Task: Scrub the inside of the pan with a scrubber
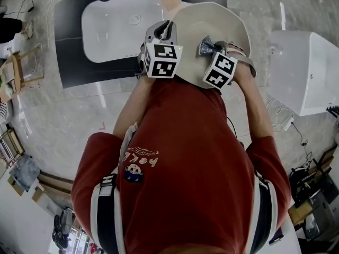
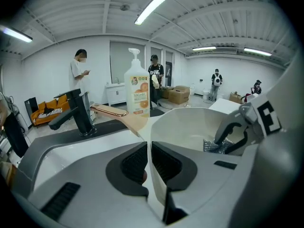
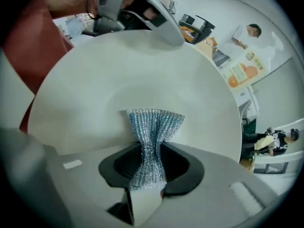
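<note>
We hold the pan off any support, tilted over the right edge of the sink, its thin rim clamped in our left hand-held gripper. Our right hand-held gripper pinches the scrubber, whose free end fans out and appears to press on the pan's inner face. Scrubbing looks under way; coverage unclear, since no soil or suds show. Pan: smooth, matte, cream, angular rim, pale wooden handle. Scrubber: silvery ribbed mesh, waisted where gripped.
</note>
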{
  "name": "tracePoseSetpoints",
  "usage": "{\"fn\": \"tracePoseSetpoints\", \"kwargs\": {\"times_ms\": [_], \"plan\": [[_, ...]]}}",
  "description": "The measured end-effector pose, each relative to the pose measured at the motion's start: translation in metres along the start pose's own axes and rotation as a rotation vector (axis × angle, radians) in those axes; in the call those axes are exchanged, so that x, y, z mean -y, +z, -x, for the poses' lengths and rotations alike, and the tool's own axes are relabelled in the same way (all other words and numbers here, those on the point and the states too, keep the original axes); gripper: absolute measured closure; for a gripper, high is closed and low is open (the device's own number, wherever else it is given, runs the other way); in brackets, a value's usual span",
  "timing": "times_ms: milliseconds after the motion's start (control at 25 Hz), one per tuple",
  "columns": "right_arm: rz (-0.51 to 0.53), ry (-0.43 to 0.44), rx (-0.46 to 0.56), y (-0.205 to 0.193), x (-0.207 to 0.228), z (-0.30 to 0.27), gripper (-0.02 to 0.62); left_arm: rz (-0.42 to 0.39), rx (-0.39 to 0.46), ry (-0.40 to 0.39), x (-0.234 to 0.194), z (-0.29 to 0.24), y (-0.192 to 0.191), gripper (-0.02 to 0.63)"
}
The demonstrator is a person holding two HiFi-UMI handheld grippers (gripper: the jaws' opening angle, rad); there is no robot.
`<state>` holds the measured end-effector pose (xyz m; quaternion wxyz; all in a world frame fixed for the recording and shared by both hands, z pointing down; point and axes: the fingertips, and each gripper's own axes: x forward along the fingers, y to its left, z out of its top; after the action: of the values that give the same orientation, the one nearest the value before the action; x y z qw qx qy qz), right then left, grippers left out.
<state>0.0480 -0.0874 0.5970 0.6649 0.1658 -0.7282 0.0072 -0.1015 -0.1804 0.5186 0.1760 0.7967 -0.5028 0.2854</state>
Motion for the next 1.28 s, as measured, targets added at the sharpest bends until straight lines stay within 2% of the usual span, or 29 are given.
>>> {"fn": "tracePoseSetpoints", "kwargs": {"times_ms": [160,320,600,760,920,1080,1200,1280], "plan": [[-0.082,-0.079,-0.042,-0.010,0.038,-0.011,0.459,-0.002,0.000,-0.001,0.000,0.000,0.000,0.571],[-0.095,-0.134,-0.042,0.002,0.065,-0.021,0.459,-0.004,0.000,0.002,0.001,-0.001,0.000,0.571],[-0.078,-0.139,0.045,0.030,0.069,-0.022,0.459,0.001,-0.001,0.003,0.000,0.000,-0.001,0.571],[-0.055,-0.094,0.090,0.037,0.052,-0.016,0.459,0.001,-0.002,0.001,0.000,-0.001,0.000,0.571],[0.027,-0.029,0.097,0.045,0.019,-0.008,0.457,0.003,-0.002,0.002,0.000,-0.001,-0.001,0.571],[0.084,0.082,0.068,0.037,-0.016,0.002,0.454,0.006,-0.001,-0.002,0.000,-0.001,-0.001,0.571],[0.062,0.159,0.026,0.019,-0.031,0.008,0.449,0.004,-0.001,-0.005,0.000,-0.002,-0.001,0.571],[0.019,0.169,-0.005,0.005,-0.030,0.008,0.448,0.001,0.000,-0.007,0.001,-0.003,-0.001,0.571]]}}
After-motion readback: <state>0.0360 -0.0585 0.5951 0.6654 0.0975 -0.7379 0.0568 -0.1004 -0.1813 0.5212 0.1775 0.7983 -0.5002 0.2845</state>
